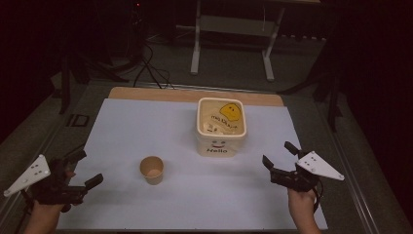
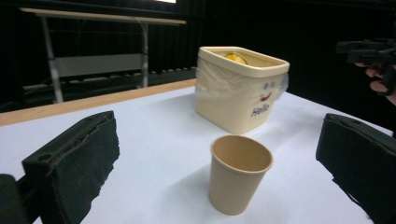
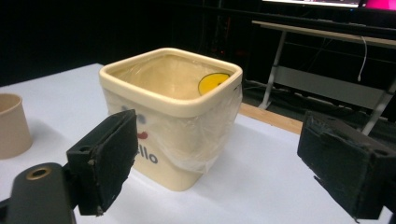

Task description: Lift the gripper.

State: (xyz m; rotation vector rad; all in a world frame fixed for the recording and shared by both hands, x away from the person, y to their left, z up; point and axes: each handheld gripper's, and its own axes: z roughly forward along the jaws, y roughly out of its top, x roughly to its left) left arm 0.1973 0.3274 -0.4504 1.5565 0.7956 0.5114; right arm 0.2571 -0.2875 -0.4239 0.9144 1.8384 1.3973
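Fingers, left: my left gripper (image 1: 83,168) has its two black pads (image 2: 77,163) spread wide, nothing between them, nothing touched.
Fingers, right: my right gripper (image 1: 280,155) is likewise spread, pads (image 3: 109,158) apart and bare.
Cup, position: paper cup (image 1: 151,169) stands upright on the white sheet (image 1: 146,122), mouth up, near the front half of the table.
Cup, bearing from left fingers: straight ahead and centred in the gap, as the left gripper view shows (image 2: 239,172); near, not touching.
Cup, bearing from right fingers: off to the side at the frame edge (image 3: 13,125), well apart.
Nearer hand: I judge the left, clearly.
Cup, axis: vertical, so a level approach with pads on either side of the wall suits it.
Bin, position: cream bin (image 1: 221,127) marked "Hello", lined with clear film, beyond the cup and nearer my right gripper, which faces it squarely (image 3: 173,116).
Bin, contents: a yellow smiley piece and pale scraps inside; detail too dim to tell.
Relation that governs the move: cup lies between left fingers and bin, on one line.
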